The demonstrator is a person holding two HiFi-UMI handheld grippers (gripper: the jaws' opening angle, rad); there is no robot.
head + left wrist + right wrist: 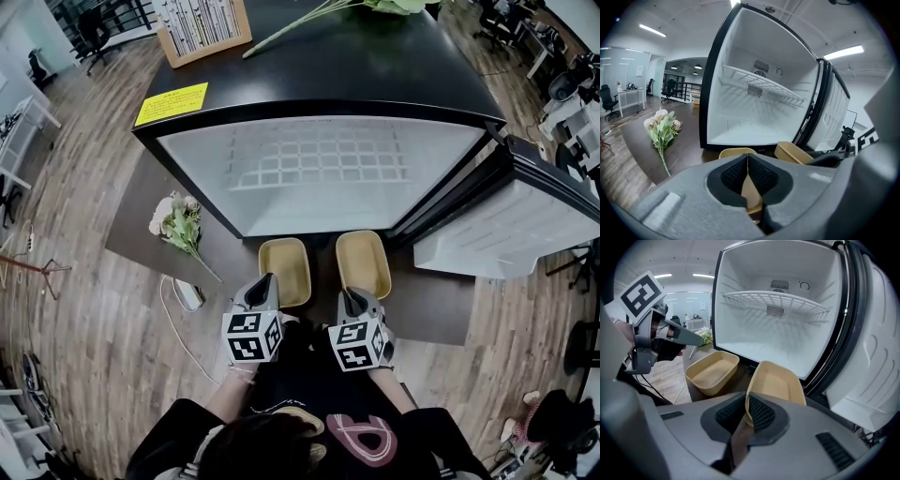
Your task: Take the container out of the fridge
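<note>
Two grippers, both clamped: left gripper [267, 279] pinches the near rim of the left container [284, 267], right gripper [352, 296] the near rim of the right container [364, 261], which is tilted. Both containers are outside the fridge [319, 164], just before its open front, by the mat's [427, 305] near edge.

Bystander items, head view.
Flower bunch [178, 225] at 9 o'clock on dark mat [141, 216]; wooden rack [202, 28] at 11; green stem [300, 23] at 12; white cable [167, 314] at 8.

The left container [285, 270] and right container [364, 263] are showing matt tan plastic, while the fridge [356, 66] is gleaming glossy black on top.
</note>
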